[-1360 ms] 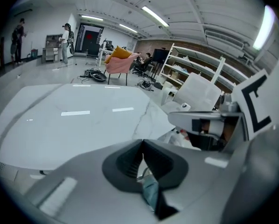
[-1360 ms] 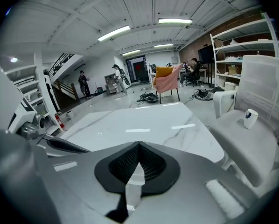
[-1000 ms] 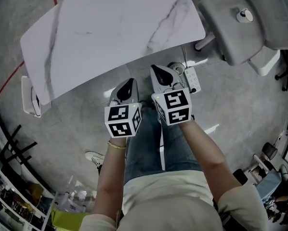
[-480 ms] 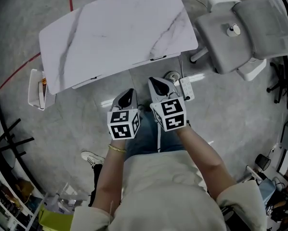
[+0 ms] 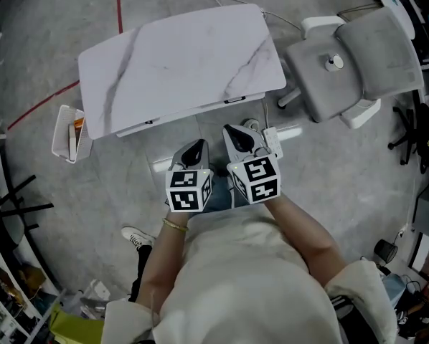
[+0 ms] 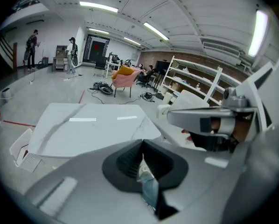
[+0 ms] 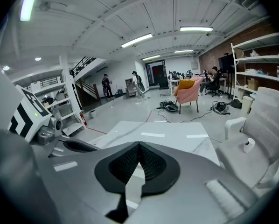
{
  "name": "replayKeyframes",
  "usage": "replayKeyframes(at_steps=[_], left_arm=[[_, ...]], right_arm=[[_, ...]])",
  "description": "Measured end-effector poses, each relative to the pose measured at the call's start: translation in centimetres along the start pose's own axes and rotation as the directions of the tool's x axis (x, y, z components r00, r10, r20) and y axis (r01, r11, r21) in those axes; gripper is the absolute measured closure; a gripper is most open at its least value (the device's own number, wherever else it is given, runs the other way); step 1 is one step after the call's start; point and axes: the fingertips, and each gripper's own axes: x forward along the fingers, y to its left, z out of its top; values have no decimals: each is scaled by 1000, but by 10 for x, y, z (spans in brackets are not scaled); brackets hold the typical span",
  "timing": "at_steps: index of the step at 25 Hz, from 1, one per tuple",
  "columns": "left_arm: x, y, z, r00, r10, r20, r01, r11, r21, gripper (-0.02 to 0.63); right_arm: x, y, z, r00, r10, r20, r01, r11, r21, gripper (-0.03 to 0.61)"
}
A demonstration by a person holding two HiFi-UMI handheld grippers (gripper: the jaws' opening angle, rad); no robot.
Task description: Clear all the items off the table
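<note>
- Jaws together on the left gripper and right gripper, both empty
- The table looks bare; a careless swing could clip its edge or the chair

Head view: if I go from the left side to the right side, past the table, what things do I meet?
white basket → table → grey chair

Grey concrete floor (pink chair beyond)
</note>
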Motion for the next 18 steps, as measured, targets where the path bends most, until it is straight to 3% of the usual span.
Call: replayKeyframes(at_steps=[8, 18], left_arm=[[-28, 5, 19, 999, 24, 42, -24, 1000, 5, 604], [-55, 17, 33, 993, 45, 109, -40, 998, -51, 604]], right_arm=[[-13, 22, 21, 999, 47, 8, -46, 998, -49, 581], [-22, 53, 32, 995, 94, 35, -90, 990, -108, 581]])
